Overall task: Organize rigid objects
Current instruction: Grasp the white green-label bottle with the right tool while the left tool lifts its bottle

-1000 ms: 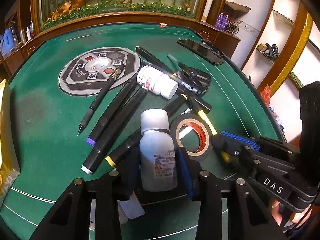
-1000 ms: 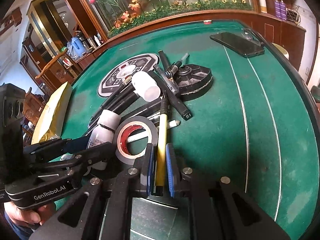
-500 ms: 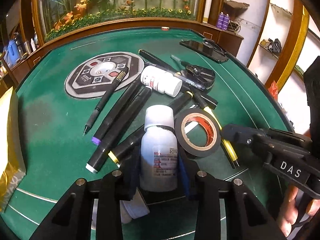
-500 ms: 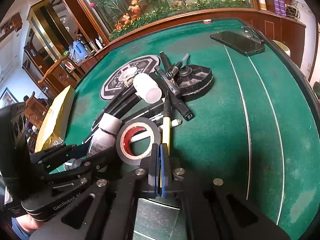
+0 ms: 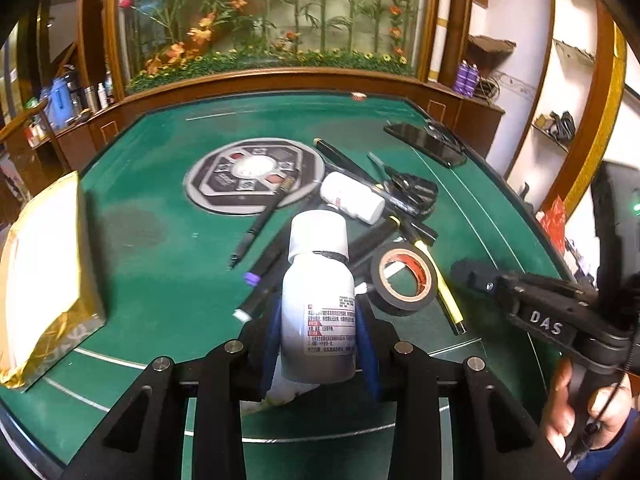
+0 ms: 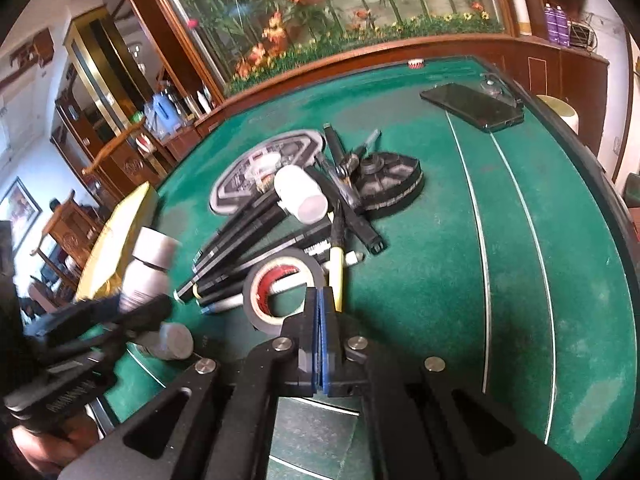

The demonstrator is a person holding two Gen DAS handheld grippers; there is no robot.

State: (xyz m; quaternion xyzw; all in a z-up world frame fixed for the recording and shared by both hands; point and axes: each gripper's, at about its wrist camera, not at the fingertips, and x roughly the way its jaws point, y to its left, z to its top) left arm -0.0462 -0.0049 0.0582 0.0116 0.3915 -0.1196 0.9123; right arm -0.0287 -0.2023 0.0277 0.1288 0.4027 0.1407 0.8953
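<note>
Lifted now: the white bottle (image 5: 318, 312) has come up off the green table (image 5: 168, 280), clamped in the left gripper (image 5: 320, 344).
Right gripper (image 6: 320, 336) has let go of the yellow pen (image 6: 337, 276) (jaws pressed together, empty), which lies beside the tape roll (image 6: 280, 292).

Bottle's (image 5: 318, 300) small label print illegible; left hand-held gripper (image 6: 100, 320) motion-blurred.
</note>
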